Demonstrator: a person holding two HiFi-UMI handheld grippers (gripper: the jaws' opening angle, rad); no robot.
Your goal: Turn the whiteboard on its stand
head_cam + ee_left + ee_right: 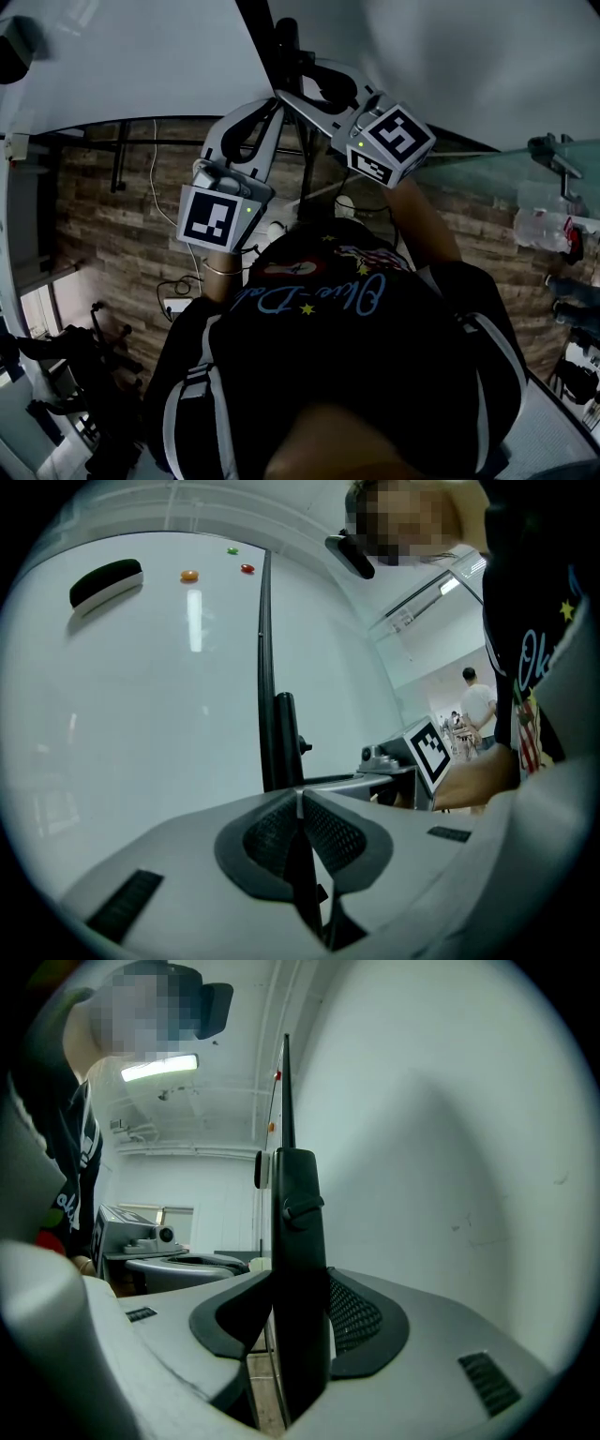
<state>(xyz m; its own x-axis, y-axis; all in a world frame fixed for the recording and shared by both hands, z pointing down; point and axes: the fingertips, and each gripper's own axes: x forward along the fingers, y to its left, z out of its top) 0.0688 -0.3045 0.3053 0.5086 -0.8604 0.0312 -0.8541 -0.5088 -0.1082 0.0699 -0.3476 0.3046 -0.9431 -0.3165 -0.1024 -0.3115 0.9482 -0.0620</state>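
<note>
Right gripper view: tongs (292, 1330) tight on whiteboard frame (296, 1206)

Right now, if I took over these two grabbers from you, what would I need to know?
Left gripper: shut on the thin black edge of the whiteboard.
Right gripper: shut on the black clamp piece on that same edge.
Board: an eraser and small magnets sit on the face seen from the left gripper view.
Done: both grips are on.
Left: swing the board round on its stand. I can't tell how far it has turned.
</note>
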